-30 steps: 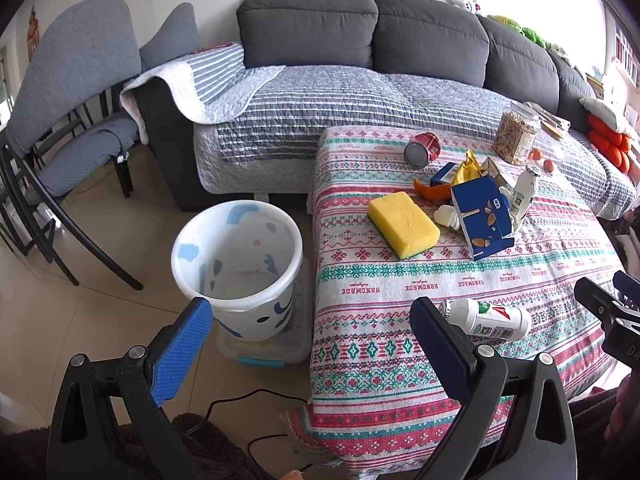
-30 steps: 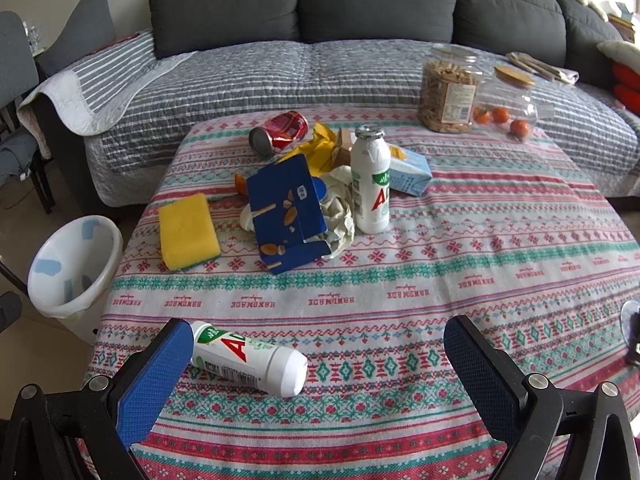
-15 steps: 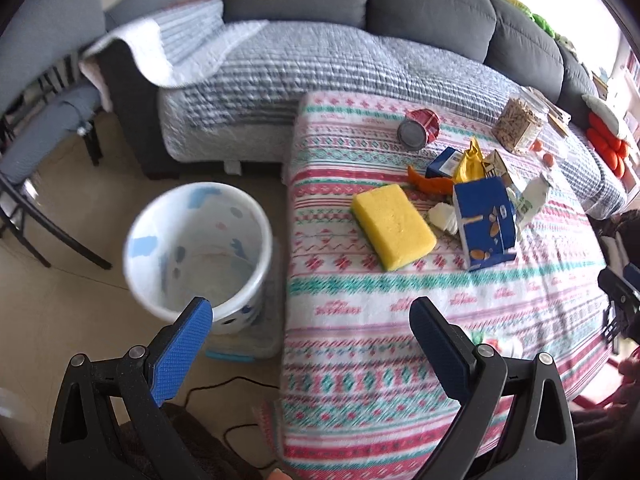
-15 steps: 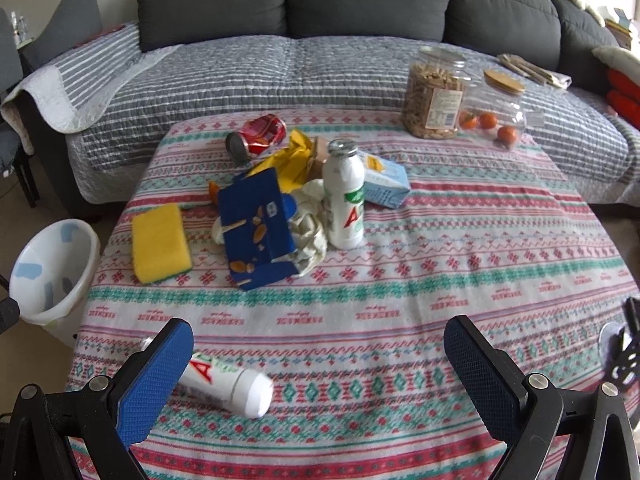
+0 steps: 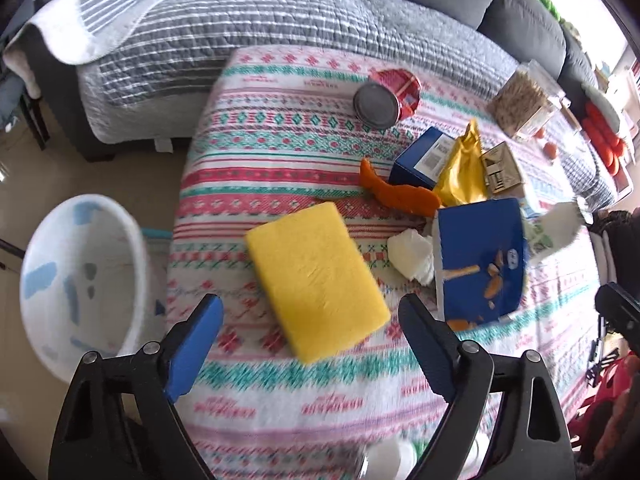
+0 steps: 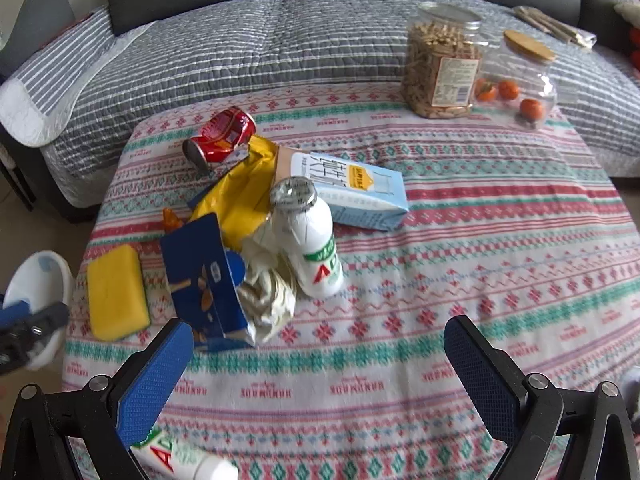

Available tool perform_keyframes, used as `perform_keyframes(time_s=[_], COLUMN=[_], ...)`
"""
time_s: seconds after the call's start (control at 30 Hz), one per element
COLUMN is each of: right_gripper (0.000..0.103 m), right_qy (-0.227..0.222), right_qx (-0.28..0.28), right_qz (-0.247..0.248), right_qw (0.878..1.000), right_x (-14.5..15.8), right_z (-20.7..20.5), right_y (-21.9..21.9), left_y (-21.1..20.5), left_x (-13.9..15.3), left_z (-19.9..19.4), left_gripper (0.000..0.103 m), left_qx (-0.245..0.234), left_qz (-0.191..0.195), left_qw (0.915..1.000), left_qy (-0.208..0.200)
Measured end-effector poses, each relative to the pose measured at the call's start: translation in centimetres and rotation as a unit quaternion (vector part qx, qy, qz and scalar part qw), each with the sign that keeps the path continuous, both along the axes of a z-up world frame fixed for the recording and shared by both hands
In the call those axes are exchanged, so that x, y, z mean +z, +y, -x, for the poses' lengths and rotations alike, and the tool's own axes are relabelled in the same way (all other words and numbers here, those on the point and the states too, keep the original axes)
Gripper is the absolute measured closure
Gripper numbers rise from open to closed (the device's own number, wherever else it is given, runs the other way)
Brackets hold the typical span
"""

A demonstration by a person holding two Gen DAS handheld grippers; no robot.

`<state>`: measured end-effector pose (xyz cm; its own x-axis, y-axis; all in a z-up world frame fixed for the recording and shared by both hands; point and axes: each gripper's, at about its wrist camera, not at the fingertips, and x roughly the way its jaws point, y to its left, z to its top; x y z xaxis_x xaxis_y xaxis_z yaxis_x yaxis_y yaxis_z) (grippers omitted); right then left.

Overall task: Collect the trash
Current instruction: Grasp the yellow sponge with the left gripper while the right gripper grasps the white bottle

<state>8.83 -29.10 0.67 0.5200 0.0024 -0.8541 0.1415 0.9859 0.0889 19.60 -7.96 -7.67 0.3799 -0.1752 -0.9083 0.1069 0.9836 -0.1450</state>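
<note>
Trash lies on the patterned tablecloth (image 6: 480,264): a red can (image 6: 222,136), a yellow wrapper (image 6: 240,196), a blue snack box (image 6: 204,280), crumpled tissue (image 6: 268,300), an upright white bottle (image 6: 308,240), a light-blue carton (image 6: 352,188), orange peel (image 5: 400,196) and a fallen bottle (image 6: 180,460). A white bin (image 5: 76,284) stands on the floor, left of the table. My left gripper (image 5: 310,328) is open over a yellow sponge (image 5: 316,280). My right gripper (image 6: 320,356) is open, just in front of the pile.
A jar of snacks (image 6: 440,64) and a jar of oranges (image 6: 520,84) stand at the table's far right. A grey sofa with a striped quilt (image 6: 280,48) runs behind the table. A chair (image 6: 36,16) stands at the far left.
Both grippers have moved forward over the table toward the pile. The left one has swung from the bin toward the sponge. The fallen bottle now lies at the right view's bottom edge.
</note>
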Motion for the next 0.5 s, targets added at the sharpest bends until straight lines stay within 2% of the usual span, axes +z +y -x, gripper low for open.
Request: perform_keyframes(time_s=[0.1, 0.13, 0.17, 0.23, 0.3, 0.5], right_gripper=[0.0, 0.0, 0.001, 0.005, 0.007, 0.019], right_qy=[0.009, 0.011, 0.011, 0.01, 0.005, -0.006], right_qx=[-0.007, -0.009, -0.012, -0.012, -0.01, 0.009], right_qz=[-0.016, -0.018, -0.014, -0.012, -0.015, -0.016], right_qw=[1.0, 1.0, 1.0, 1.0, 1.0, 1.0], right_x=[-0.8, -0.9, -0.9, -0.9, -0.8, -0.9], right_z=[-1.0, -1.2, -1.5, -2.0, -2.4, -4.1], right_y=[-0.9, -1.2, -1.4, -1.7, -1.8, -1.0], left_y=[-0.8, -1.0, -1.1, -0.9, -0.6, 1.1], left_x=[-1.1, -1.5, -1.9, -2.4, -2.2, -0.5], left_z=[-1.0, -1.3, -1.7, -2.0, -2.0, -1.5], left_gripper=[0.015, 0.019, 0.029, 0.032, 0.038, 0.042], left_qx=[-0.003, -0.003, -0.004, 0.001, 0.002, 0.001], left_qz=[-0.016, -0.02, -0.024, -0.02, -0.012, 0.012], left_qw=[0.9999, 0.9997, 0.9996, 0.9996, 0.9997, 0.9999], left_qy=[0.006, 0.011, 0.016, 0.022, 0.02, 0.007])
